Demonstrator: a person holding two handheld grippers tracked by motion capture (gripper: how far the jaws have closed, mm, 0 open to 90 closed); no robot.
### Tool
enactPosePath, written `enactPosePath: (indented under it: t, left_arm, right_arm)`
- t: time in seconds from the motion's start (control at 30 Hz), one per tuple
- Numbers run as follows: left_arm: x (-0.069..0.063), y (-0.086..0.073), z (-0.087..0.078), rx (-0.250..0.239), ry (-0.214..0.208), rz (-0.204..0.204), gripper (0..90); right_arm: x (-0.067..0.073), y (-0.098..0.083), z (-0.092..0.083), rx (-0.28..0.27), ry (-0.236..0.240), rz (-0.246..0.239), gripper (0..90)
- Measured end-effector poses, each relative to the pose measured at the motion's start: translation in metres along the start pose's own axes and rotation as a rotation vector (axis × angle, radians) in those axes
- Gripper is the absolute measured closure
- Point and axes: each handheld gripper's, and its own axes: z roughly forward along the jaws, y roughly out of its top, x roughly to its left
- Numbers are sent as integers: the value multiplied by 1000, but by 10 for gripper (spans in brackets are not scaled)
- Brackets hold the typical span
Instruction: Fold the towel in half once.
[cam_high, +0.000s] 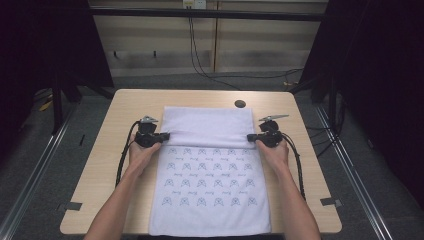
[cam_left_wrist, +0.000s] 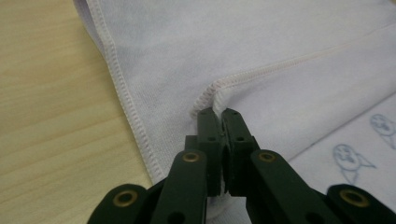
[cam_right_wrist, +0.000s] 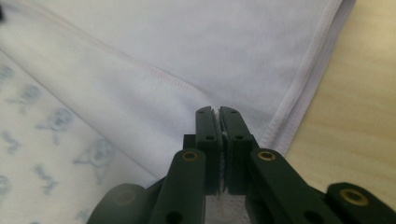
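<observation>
On the bench, the towel lies half-folded: both grippers (left, right) clamp its hem, far edge brought partway toward the near edge.

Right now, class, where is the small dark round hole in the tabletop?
In the high view, the hole sits near the table's far edge, right of centre, just beyond the towel's far right corner.

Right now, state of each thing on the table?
towel: flat on the table, far end folded back toward the person, printed side up on the near part
left claw: shut on the towel's folded edge, left side
right claw: shut on the towel's folded edge, right side
table: towel hangs over its near edge
</observation>
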Motion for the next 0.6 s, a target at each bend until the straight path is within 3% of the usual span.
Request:
enactPosePath:
  t: [0.07, 0.13, 0.2, 0.27, 0.33, 0.43, 0.5, 0.6]
  left_arm:
    - [-3, 8, -13, -35, -35, 12, 875]
    - [-8, 16, -26, -63, -32, 37, 873]
    - [-12, 26, -45, -125, -67, 37, 873]
    - [-18, 33, -63, -145, -80, 39, 872]
    - [-23, 39, -82, -171, -122, 17, 872]
    - [-37, 43, -111, -205, -131, 50, 872]
    - [-46, 44, -129, -232, -158, 63, 872]
    - [-60, 42, -153, -251, -152, 109, 873]
  right_arm:
    - [-4, 6, -11, -63, 35, 25, 873]
    - [-4, 16, -26, -117, 49, 15, 873]
    - [-2, 27, -41, -171, 64, 6, 873]
    - [2, 36, -58, -222, 88, -3, 873]
    - [7, 43, -76, -269, 105, -22, 873]
    - [20, 49, -103, -314, 123, -75, 873]
    - [28, 50, -120, -329, 129, -110, 873]
    - [36, 47, -144, -350, 195, -129, 873]
